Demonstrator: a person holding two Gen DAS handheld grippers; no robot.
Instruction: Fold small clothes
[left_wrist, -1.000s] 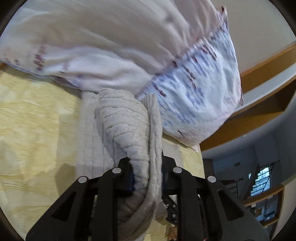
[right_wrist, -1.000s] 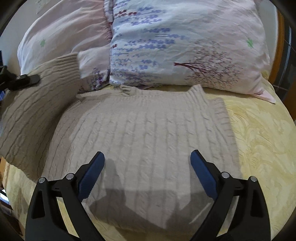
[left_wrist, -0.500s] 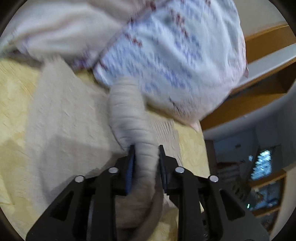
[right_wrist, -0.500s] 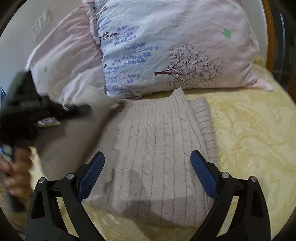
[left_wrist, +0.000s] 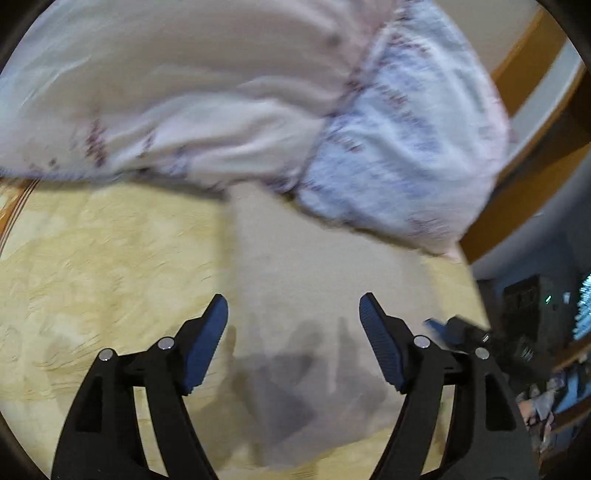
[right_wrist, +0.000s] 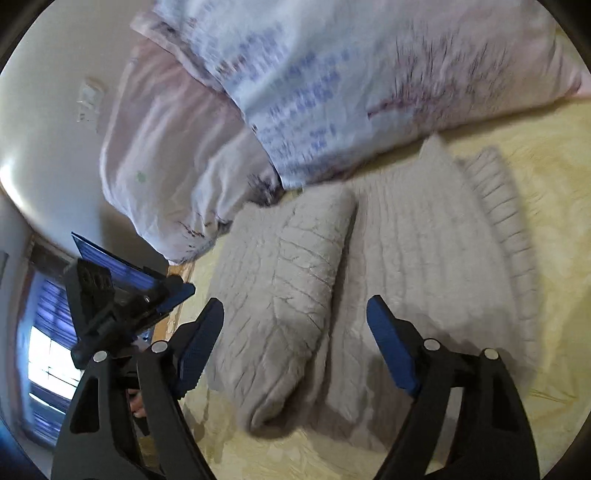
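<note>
A beige cable-knit sweater (right_wrist: 424, 258) lies flat on the yellow bedspread (right_wrist: 546, 192), its collar toward the pillows. One sleeve (right_wrist: 288, 288) is folded over the body's left side. My right gripper (right_wrist: 295, 314) hovers over the sleeve's end with its jaws closing; its pads touch nothing. In the blurred left wrist view the sweater (left_wrist: 314, 288) spreads below my left gripper (left_wrist: 293, 314), whose jaws are opening and hold nothing. The left gripper (right_wrist: 147, 284) also shows at the left of the right wrist view, beside the bed's edge.
A floral blue-and-pink pillow (right_wrist: 369, 74) and a pale pink pillow (right_wrist: 166, 147) rest against the sweater's collar end. A wooden headboard (left_wrist: 535, 166) rises behind them. The bed's wooden edge (right_wrist: 181, 273) runs just left of the sweater, with a window (right_wrist: 48, 354) beyond.
My left gripper let go of the sleeve and spread wide; the sleeve now lies folded across the sweater. The right gripper rolled, moved across, and its jaws narrowed a little.
</note>
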